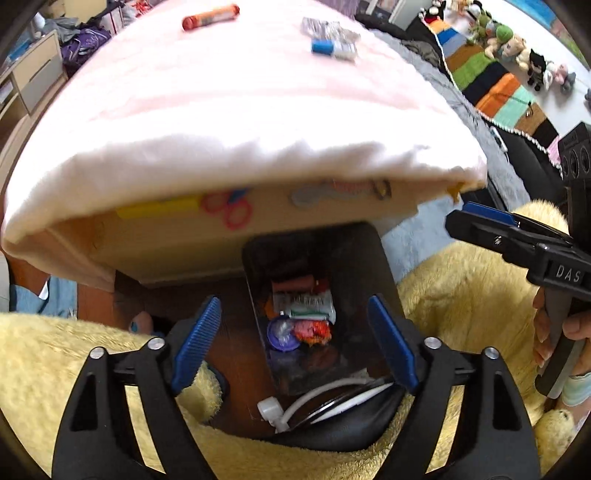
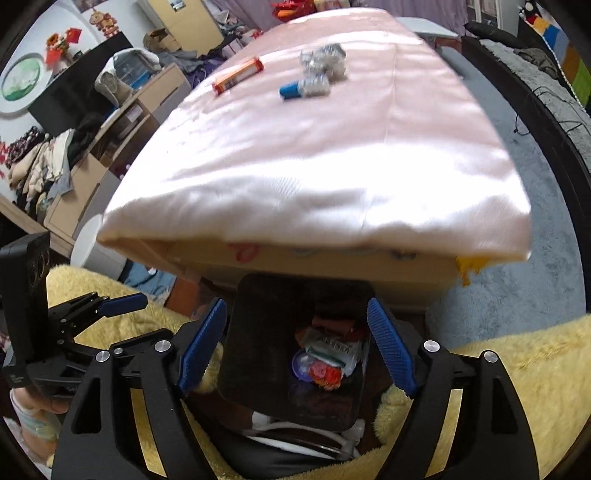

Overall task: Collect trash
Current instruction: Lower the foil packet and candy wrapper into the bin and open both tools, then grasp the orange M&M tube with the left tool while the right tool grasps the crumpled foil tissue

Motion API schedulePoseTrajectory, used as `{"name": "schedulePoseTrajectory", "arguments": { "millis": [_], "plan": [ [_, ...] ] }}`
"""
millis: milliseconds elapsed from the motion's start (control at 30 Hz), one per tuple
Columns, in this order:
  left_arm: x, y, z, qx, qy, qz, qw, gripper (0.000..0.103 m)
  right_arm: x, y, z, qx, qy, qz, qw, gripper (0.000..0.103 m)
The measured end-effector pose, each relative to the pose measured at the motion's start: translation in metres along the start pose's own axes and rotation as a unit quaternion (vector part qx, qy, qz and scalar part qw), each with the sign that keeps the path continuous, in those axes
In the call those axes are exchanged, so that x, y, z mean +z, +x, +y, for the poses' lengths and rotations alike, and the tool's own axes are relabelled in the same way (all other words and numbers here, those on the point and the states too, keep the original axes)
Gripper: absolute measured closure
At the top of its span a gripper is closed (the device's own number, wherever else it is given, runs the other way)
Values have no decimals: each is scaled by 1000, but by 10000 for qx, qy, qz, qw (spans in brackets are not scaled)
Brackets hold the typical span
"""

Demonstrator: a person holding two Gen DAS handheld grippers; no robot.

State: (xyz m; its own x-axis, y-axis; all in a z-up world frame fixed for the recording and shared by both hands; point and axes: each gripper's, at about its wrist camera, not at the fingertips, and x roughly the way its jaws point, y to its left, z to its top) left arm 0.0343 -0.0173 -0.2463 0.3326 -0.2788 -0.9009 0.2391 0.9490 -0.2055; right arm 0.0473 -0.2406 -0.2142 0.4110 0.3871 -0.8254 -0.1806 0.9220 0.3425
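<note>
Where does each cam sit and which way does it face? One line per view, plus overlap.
Left wrist: on the left gripper, angled down into the black bin below the pink-covered table; jaws open; right gripper and a hand show at right.
Right wrist: on the right gripper, same downward look into the bin; jaws open; left gripper at left.
Shared: bin, table, orange tube.

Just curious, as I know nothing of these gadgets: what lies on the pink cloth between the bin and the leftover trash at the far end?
Nothing: the pink cloth is bare from the bin to the orange tube, as both views show.
</note>
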Motion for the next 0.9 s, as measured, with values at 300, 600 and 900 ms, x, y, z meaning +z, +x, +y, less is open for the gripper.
{"name": "schedulePoseTrajectory", "arguments": {
  "millis": [300,600,900],
  "plan": [
    [45,-24,9,105,1,-376,9992,17,51,-13,-7,-144,-73,-379,9992,22],
    [99,-20,28,283,-34,-503,9983,16,101,0,-12,-250,-132,-498,9984,22],
    [143,4,34,313,59,-441,9985,16,156,29,-17,-254,-117,-601,9978,22]
  ]
}}
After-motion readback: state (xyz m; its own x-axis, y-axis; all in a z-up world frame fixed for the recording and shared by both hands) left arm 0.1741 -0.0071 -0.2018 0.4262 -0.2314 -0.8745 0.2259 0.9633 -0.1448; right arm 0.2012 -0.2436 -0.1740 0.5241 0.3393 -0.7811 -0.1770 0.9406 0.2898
